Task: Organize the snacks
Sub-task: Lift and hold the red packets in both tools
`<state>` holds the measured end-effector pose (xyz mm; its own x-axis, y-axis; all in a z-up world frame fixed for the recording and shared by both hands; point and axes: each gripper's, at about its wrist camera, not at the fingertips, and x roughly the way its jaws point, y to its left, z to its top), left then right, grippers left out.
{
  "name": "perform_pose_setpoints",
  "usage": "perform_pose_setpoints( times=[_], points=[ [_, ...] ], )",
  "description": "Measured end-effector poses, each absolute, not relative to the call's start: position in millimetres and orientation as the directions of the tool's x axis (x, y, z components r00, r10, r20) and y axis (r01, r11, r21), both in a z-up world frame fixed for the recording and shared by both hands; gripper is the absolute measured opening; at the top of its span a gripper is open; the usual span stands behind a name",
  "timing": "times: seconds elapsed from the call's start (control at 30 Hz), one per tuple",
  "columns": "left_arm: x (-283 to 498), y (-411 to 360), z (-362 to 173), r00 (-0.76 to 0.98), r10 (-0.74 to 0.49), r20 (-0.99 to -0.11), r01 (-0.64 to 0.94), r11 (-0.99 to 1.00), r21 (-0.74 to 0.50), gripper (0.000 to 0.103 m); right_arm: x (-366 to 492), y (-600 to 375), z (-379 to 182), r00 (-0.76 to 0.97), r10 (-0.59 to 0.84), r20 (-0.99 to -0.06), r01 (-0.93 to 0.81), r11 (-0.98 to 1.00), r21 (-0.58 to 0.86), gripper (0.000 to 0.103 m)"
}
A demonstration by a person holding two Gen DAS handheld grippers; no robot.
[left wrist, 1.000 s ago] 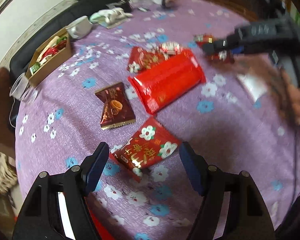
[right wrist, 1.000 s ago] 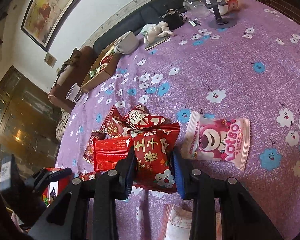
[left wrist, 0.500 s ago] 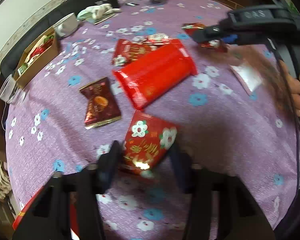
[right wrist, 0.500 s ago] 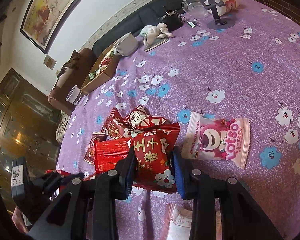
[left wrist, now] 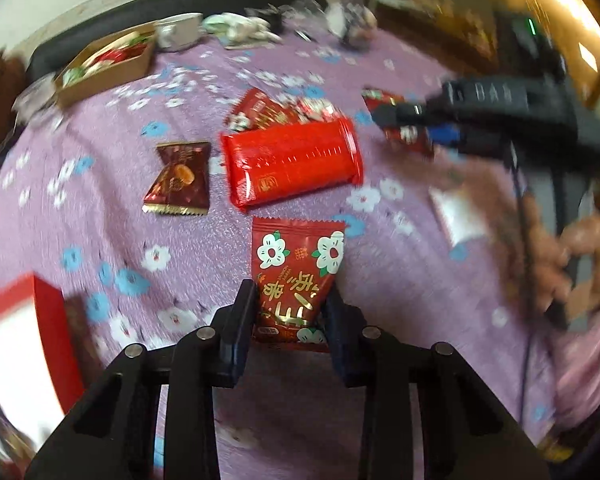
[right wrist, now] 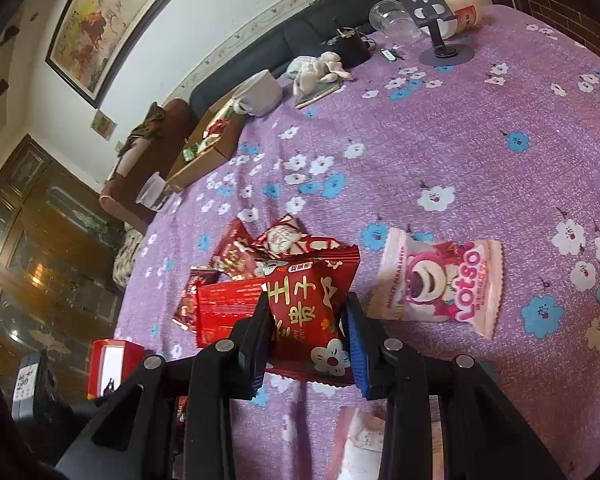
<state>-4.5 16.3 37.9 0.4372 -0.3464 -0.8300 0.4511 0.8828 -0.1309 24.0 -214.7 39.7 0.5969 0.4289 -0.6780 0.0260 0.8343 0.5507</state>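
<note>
My left gripper (left wrist: 290, 314) is shut on a red flower-print snack packet (left wrist: 296, 272) and holds it above the purple flowered tablecloth (left wrist: 400, 280). My right gripper (right wrist: 306, 322) is shut on another red snack packet (right wrist: 308, 300) of the same kind; it shows in the left wrist view (left wrist: 404, 128) too. On the cloth lie a large red pack (left wrist: 292, 164), a brown candy packet (left wrist: 178, 180), more red packets (right wrist: 260, 248) and a pink Lotso packet (right wrist: 436, 284). A red and white box (left wrist: 20, 344) stands at the lower left.
A cardboard box of sweets (right wrist: 208, 148) sits at the far left edge beside a white mug (right wrist: 260, 94) and a plastic cup (right wrist: 154, 196). A plush toy (right wrist: 320, 70) and a phone stand (right wrist: 436, 20) are at the back. A white packet (left wrist: 456, 216) lies near the right hand.
My left gripper closed on the red flower-print packet and lifted it off the cloth. The view swung, and the red and white box came into sight. The right gripper stayed shut on its packet.
</note>
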Motion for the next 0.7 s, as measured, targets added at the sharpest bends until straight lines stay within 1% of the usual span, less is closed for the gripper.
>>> perform_pose_setpoints(
  times=[0.1, 0.2, 0.4, 0.43, 0.5, 0.57, 0.6, 0.63, 0.7],
  points=[
    [-16.3, 23.8, 45.4, 0.481, -0.365, -0.797, 0.409, 0.898, -0.164, 0.028, 22.1, -211.8, 44.1, 0.609, 0.446, -0.656, -0.002, 0.828, 0.561, 0.035],
    [-34.0, 30.0, 54.4, 0.507, -0.400, -0.763, 0.401, 0.893, -0.202, 0.028, 18.8, -208.4, 49.2, 0.625, 0.455, -0.634, -0.029, 0.825, 0.564, 0.035],
    [-67.0, 33.2, 71.8, 0.550, -0.426, -0.718, 0.434, 0.881, -0.190, 0.028, 14.6, -212.6, 54.8, 0.659, 0.445, -0.606, -0.028, 0.820, 0.571, 0.035],
    [-69.6, 31.1, 71.0, 0.549, -0.417, -0.724, 0.442, 0.880, -0.172, 0.028, 14.4, -213.1, 55.7, 0.664, 0.442, -0.603, -0.029, 0.821, 0.570, 0.035],
    [-70.0, 28.0, 68.3, 0.576, -0.356, -0.736, 0.424, 0.900, -0.104, 0.028, 13.0, -213.2, 58.0, 0.676, 0.430, -0.598, -0.031, 0.828, 0.560, 0.035],
    [-64.9, 23.0, 65.3, 0.559, -0.352, -0.750, 0.445, 0.891, -0.087, 0.028, 11.8, -213.6, 59.1, 0.686, 0.426, -0.589, -0.032, 0.827, 0.561, 0.035],
    [-60.9, 19.1, 62.8, 0.539, -0.354, -0.765, 0.457, 0.885, -0.088, 0.031, 11.7, -213.9, 59.3, 0.688, 0.426, -0.587, -0.033, 0.827, 0.562, 0.035],
    [-57.5, 16.3, 60.9, 0.532, -0.343, -0.774, 0.452, 0.888, -0.082, 0.036, 11.5, -214.6, 59.6, 0.692, 0.423, -0.584, -0.031, 0.827, 0.562, 0.035],
    [-50.2, 11.2, 57.6, 0.516, -0.346, -0.784, 0.447, 0.889, -0.098, 0.065, 12.3, -215.2, 58.8, 0.692, 0.420, -0.588, -0.027, 0.828, 0.560, 0.035]
  ],
)
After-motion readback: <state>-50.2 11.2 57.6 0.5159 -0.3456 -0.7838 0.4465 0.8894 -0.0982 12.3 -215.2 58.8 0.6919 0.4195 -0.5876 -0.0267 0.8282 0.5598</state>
